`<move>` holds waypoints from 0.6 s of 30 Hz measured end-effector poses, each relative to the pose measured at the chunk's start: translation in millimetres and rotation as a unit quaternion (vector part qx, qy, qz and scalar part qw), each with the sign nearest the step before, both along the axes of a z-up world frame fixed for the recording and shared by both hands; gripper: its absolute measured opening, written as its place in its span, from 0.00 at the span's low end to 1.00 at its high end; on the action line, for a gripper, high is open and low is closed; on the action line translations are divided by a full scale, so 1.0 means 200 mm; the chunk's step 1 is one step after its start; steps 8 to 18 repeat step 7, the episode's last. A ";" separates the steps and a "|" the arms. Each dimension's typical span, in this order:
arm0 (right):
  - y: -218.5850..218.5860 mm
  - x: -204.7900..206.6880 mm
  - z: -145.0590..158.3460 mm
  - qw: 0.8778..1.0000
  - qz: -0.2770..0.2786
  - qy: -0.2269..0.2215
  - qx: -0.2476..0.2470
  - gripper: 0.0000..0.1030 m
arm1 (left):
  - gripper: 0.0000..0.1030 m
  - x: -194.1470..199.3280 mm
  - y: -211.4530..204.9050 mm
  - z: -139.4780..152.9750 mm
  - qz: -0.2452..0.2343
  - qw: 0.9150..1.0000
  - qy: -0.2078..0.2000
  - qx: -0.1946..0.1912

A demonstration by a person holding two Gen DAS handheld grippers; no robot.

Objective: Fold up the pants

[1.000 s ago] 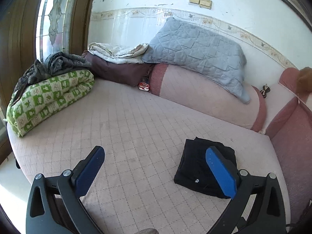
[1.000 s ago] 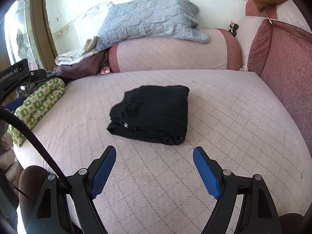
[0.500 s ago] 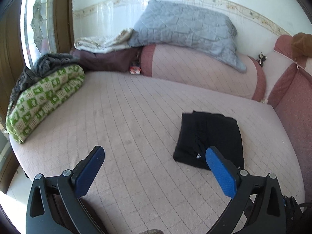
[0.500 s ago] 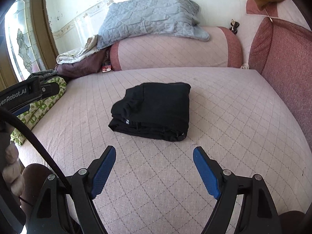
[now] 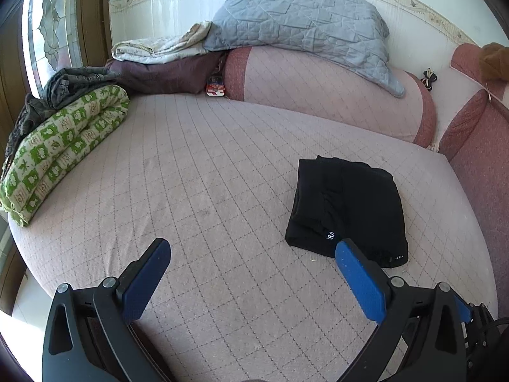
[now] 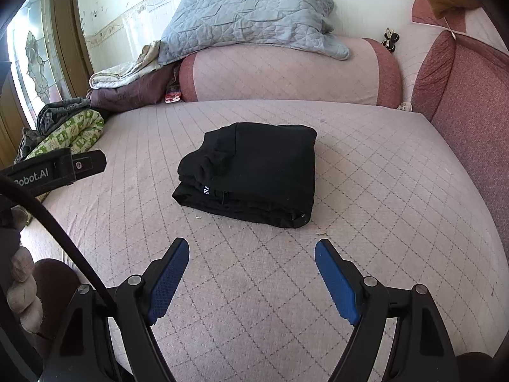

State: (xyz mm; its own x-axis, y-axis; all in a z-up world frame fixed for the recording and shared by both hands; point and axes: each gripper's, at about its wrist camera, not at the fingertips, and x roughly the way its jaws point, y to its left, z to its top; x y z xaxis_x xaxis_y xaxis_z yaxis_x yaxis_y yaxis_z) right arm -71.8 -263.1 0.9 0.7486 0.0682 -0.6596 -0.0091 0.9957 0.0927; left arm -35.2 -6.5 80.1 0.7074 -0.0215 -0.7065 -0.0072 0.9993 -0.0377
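Observation:
The black pants (image 5: 348,208) lie folded into a compact rectangle on the pink quilted bed (image 5: 206,191). In the right wrist view the pants (image 6: 254,172) sit just ahead of centre. My left gripper (image 5: 253,251) is open and empty, above the bed, with the pants behind its right finger. My right gripper (image 6: 251,251) is open and empty, a short way in front of the pants' near edge, not touching them.
A green patterned quilt (image 5: 60,146) with grey clothes on top lies at the left edge. A pink bolster (image 5: 318,92) with a grey-blue pillow (image 5: 302,22) runs along the back. A red cushion (image 6: 467,105) lines the right side. The left gripper's body (image 6: 54,172) shows at left in the right wrist view.
Both grippers stay open and empty. The left view has swung so the pants show more fully. The right gripper has drawn slightly back from the pants.

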 end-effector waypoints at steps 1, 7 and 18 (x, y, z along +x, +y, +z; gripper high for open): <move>0.00 0.01 0.00 1.000 0.000 0.001 -0.001 0.83 | 1.00 0.01 0.00 -0.01 0.000 1.000 0.004 -0.001; 0.01 0.05 -0.02 1.000 0.000 0.012 -0.001 0.83 | 1.00 0.03 -0.01 -0.06 -0.005 1.000 0.019 -0.001; 0.01 0.05 -0.02 1.000 0.000 0.012 -0.001 0.83 | 1.00 0.03 -0.01 -0.06 -0.005 1.000 0.019 -0.001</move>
